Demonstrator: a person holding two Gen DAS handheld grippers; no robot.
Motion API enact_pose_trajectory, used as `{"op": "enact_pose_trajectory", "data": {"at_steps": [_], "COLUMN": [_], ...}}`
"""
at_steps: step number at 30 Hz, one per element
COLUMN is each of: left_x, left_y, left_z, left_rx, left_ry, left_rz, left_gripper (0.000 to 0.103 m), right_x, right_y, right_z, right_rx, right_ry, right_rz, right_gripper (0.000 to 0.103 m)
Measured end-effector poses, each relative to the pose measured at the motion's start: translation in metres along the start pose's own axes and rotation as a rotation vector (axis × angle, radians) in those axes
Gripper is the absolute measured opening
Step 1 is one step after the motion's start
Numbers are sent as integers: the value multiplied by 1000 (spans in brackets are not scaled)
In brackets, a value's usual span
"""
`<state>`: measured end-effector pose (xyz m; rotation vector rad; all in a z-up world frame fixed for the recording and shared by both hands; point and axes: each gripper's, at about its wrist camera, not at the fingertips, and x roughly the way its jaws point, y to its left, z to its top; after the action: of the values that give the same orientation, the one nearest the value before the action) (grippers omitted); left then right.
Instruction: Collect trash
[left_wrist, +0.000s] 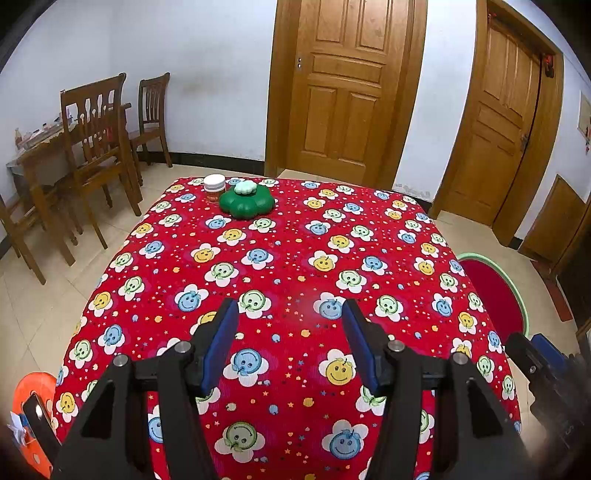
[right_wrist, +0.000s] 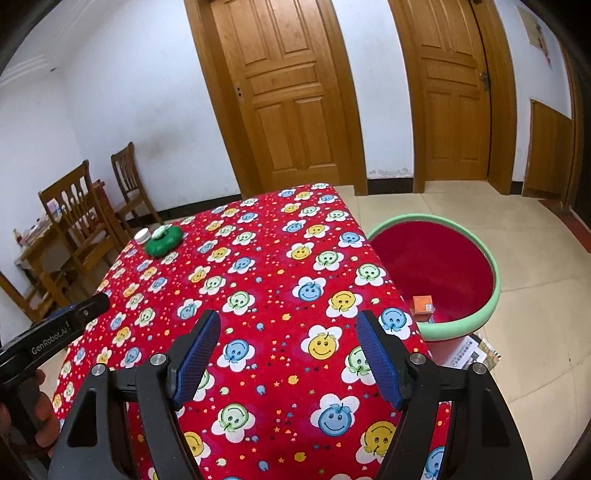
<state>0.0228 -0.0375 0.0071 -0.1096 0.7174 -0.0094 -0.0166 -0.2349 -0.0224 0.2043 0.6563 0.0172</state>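
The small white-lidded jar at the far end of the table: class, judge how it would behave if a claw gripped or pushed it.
The jar looks rigid, so it would probably hold its shape when squeezed. Being short and squat, it seems unlikely to tip, and would probably slide if pushed. Its round wall may slip between flat pads. It stands right beside the green flower-shaped object, which a push might nudge.

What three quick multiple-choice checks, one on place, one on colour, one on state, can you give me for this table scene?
1. Where is the bin?
A. on the table
B. on the floor beside the table
C. under a chair

2. What colour is the box in the bin?
A. orange
B. blue
C. white

3. How are the right tongs?
A. shut on the jar
B. shut, empty
C. open, empty

Answers: 1 B, it stands on the tiles by the table's edge. 2 A, an orange box lies inside. 3 C, the jaws stand apart with only cloth between them.
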Motion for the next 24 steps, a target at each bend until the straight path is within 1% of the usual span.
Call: {"op": "enact_pose_trajectory", "data": {"at_steps": [24], "left_x": [1], "left_y": [3], "left_z": [1], "left_rx": [-4], "left_ry": [-3], "left_rz": [7], "left_gripper": [58], "right_x": [0], "right_y": [0], "right_z": [0], "right_rx": [0], "right_ry": [0], "right_rz": [0], "right_gripper": [77]}}
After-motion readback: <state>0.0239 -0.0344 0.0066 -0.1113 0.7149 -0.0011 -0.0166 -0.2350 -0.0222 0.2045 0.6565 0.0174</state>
